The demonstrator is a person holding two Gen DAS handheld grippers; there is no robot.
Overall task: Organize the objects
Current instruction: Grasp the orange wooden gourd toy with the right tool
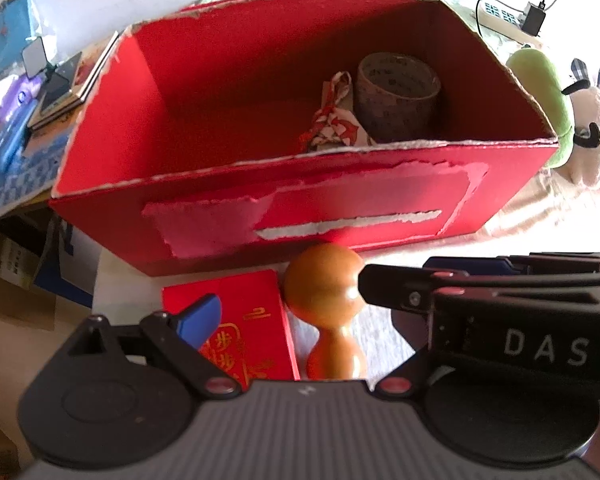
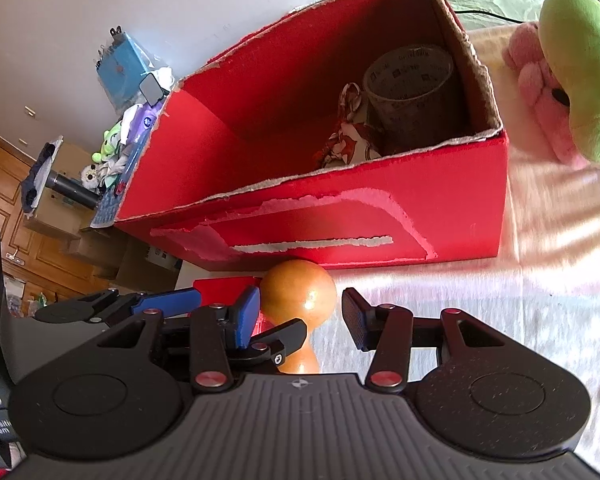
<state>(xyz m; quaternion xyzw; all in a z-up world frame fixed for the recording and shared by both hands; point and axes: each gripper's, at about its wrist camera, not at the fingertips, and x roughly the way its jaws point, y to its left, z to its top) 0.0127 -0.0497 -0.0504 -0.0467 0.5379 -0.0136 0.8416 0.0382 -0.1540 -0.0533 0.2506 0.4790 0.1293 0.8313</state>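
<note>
Nearest us is the right gripper (image 2: 300, 320), its jaws spread wide around the round head of a wooden stamp (image 2: 298, 294) without clearly touching it — the blue pad at nine o'clock of the knob, the black pad at three o'clock, apart from it. The left gripper (image 1: 288, 300) is also open; in the left wrist view its blue finger (image 1: 200, 318) lies over a red envelope (image 1: 240, 320), and the stamp (image 1: 324, 288) stands upright between the fingers; we cannot tell whether the right-hand finger touches it. At twelve o'clock, just behind the stamp, sits the big red box (image 1: 300, 208) with torn edges. Inside it, toward two o'clock, stands a tape roll (image 1: 396, 96), with a patterned pouch (image 1: 336, 124) at its eight o'clock. A green plush toy (image 2: 576, 72) rests at the box's three o'clock.
</note>
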